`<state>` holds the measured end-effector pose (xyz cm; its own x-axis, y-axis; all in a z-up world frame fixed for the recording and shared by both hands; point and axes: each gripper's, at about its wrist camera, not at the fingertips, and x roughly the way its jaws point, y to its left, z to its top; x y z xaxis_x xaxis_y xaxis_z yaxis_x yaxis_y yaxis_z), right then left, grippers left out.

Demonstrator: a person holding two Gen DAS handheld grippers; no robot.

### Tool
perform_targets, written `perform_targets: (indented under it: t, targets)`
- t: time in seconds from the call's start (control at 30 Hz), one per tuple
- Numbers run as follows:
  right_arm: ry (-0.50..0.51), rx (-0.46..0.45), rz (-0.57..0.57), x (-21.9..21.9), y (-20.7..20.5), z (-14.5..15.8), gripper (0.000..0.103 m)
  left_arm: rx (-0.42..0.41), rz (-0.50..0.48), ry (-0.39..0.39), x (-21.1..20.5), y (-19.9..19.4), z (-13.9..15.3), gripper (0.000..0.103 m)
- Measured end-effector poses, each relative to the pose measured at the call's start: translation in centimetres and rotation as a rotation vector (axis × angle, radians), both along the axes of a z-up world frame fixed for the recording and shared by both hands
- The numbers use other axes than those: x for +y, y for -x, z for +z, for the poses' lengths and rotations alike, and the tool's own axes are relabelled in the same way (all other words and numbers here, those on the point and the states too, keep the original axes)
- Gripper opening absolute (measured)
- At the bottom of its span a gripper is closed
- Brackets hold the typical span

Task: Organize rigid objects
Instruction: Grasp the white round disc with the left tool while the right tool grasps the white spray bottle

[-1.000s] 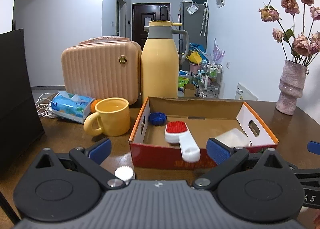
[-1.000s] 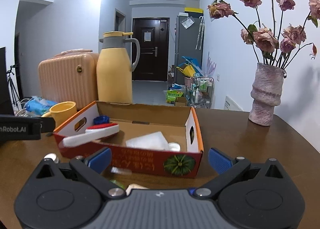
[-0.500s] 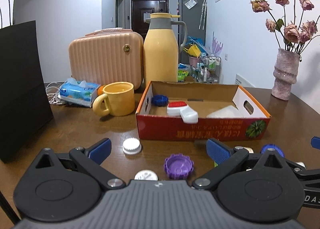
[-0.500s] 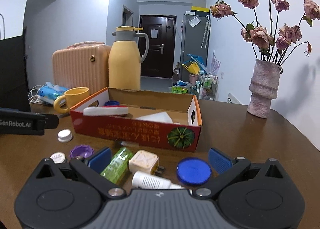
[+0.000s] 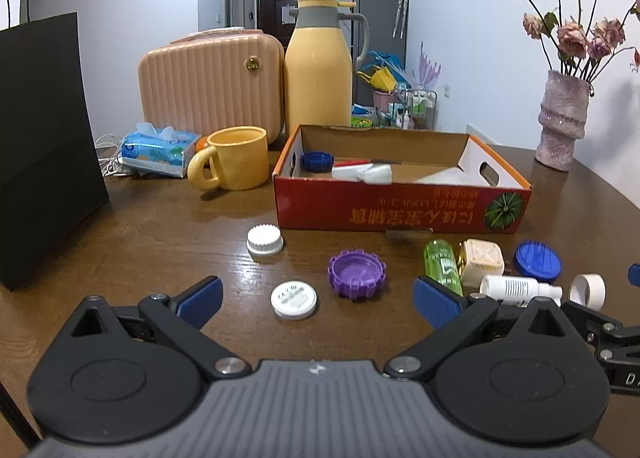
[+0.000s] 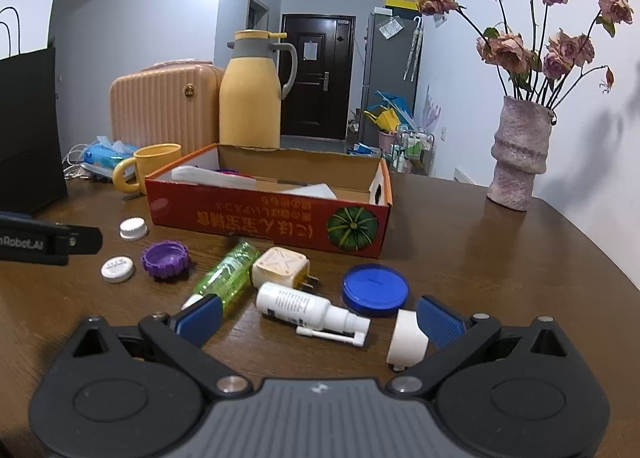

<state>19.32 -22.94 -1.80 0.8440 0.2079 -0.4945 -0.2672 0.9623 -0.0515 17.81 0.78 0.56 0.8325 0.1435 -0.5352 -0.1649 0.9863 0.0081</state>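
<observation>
hovering both grippers, jaws wide, nothing held | left gripper (image 5: 316,294) near flat white cap (image 5: 293,300), purple cap (image 5: 357,273) just beyond | right gripper (image 6: 318,316) over spray bottle (image 6: 308,309) | cardboard box (image 6: 264,224) far side | tip: center jaws on one item, avoid neighbours

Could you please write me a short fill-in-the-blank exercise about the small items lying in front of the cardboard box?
1. The gear-edged cap lying open side up between the two white caps is ____ in colour.
2. The green bottle lies directly to the ____ of the cream plug adapter in the right wrist view.
3. The pumpkin picture is printed on the ____ box.
4. Both the left claw and the right claw are ____ and hold nothing.

Missing words: purple; left; red; open
</observation>
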Motion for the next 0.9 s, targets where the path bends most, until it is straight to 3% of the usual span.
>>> perform_targets:
  t: [0.9]
  targets:
    - [-0.038,0.110,-0.034,1.8,-3.8,-2.5,0.103,0.072,0.035,0.016,2.0,-2.1,-2.5,0.103]
